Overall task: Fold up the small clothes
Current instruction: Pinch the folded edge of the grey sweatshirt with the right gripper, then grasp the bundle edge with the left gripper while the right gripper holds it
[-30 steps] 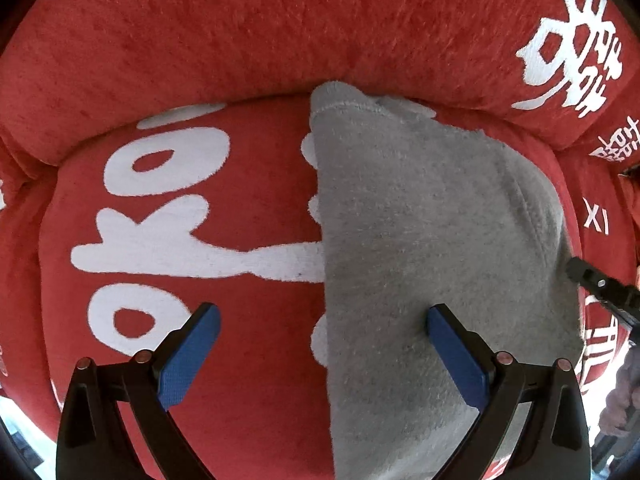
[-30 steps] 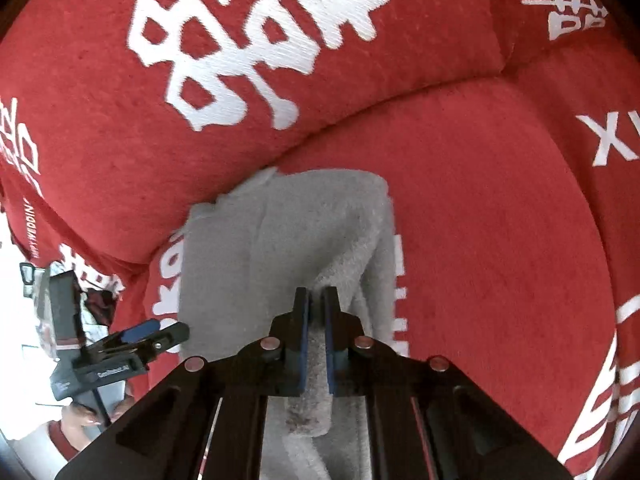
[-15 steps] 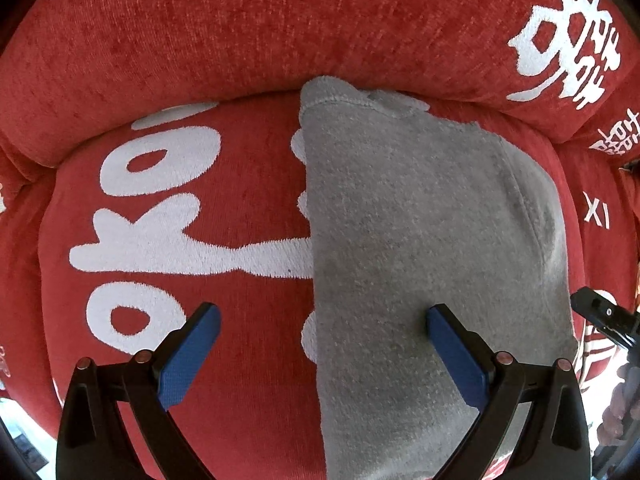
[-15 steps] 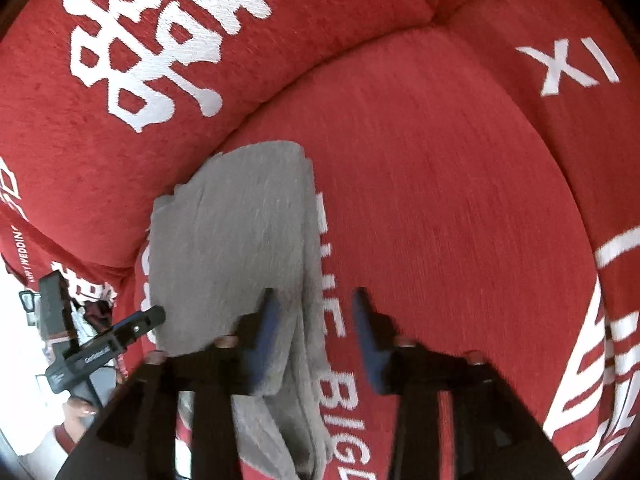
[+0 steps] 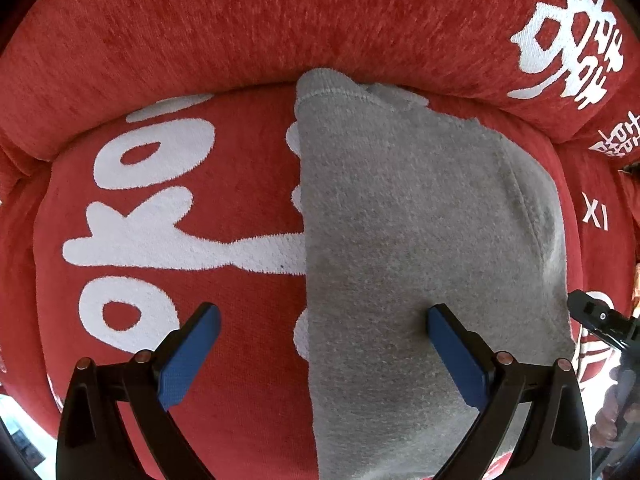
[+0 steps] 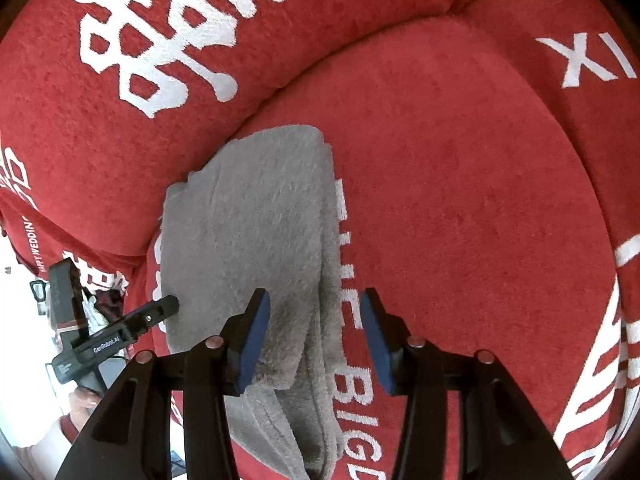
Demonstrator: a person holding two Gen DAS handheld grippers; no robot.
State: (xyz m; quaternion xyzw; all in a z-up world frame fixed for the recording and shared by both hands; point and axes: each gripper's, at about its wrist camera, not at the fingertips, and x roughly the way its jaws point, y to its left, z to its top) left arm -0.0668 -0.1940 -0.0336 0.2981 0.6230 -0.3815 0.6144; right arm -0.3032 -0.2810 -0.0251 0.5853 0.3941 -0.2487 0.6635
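A small grey fleece garment (image 5: 420, 220) lies folded lengthwise on the red seat cushion (image 5: 240, 420), its far end against the backrest. My left gripper (image 5: 323, 312) points straight down over the garment's left edge, open wide, one blue pad over red fabric and the other over grey. In the right wrist view the same garment (image 6: 256, 220) lies flat with its layered right edge showing. My right gripper (image 6: 315, 296) hangs over that edge with its jaws opening; the pads do not press the cloth. The left gripper's body (image 6: 120, 332) shows at the garment's left side.
The red sofa backrest (image 6: 280, 20) with large white characters curves behind the garment. White lettering covers the seat (image 5: 140, 240). Bare red seat (image 6: 480, 200) stretches to the right of the garment. A person's hand (image 6: 84, 400) holds the left gripper at the sofa's edge.
My right gripper was shut on the garment's folded edge, then opened and let it go. The garment now lies flatter. The left gripper kept still and open.
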